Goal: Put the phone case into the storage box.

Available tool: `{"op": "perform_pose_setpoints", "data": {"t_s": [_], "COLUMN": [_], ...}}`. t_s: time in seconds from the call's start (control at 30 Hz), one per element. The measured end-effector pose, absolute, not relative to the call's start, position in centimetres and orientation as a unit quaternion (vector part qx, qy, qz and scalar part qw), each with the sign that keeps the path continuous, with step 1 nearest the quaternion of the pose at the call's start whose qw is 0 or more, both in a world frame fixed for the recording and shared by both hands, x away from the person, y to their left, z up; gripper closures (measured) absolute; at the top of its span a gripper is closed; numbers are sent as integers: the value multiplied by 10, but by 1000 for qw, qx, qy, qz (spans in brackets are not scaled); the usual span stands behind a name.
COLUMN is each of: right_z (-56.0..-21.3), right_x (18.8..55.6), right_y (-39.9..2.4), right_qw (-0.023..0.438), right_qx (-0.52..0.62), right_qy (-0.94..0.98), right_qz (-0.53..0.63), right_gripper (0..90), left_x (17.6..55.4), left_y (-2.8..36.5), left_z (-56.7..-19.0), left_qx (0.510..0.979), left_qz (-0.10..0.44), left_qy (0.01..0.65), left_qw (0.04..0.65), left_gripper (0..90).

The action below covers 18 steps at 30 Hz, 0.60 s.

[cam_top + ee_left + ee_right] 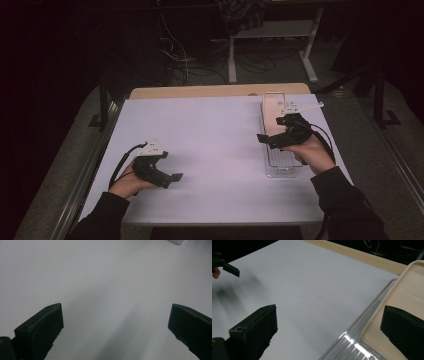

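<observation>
**White table, both grippers empty**

On the white table [215,150], the right gripper [274,139] hovers with jaws wide apart over the clear tray [280,167] holding a pale wooden board [272,112]. The left gripper [172,177], equally wide open, holds nothing.

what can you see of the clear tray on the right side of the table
The clear tray is a long, narrow, see-through container, plastic by the look of it, with a ribbed base that catches the light. It lies flat on the white table near the right edge, running from near to far. A pale wooden board with rounded corners sits on it and leaves its near end bare. The right tool is open, over its left rim; whether it touches cannot be told.
</observation>
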State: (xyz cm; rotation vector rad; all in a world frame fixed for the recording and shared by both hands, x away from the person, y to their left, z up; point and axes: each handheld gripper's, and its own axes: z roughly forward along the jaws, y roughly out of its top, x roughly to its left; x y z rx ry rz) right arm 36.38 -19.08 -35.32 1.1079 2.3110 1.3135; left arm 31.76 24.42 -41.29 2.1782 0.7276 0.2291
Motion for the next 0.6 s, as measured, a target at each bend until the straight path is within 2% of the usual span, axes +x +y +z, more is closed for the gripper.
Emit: {"op": "perform_pose_setpoints", "data": {"t_s": [0.6], "right_z": [-374], "right_x": [327], "right_y": [-195], "right_qw": [106], "right_qx": [360], "right_qy": [804], "right_qz": [462], "right_gripper": [0], "left_x": [315], "left_y": [243], "left_z": [-410], "left_qx": [861], "left_qz": [85], "left_qy": [283], "left_qw": [413], "left_gripper": [0]}}
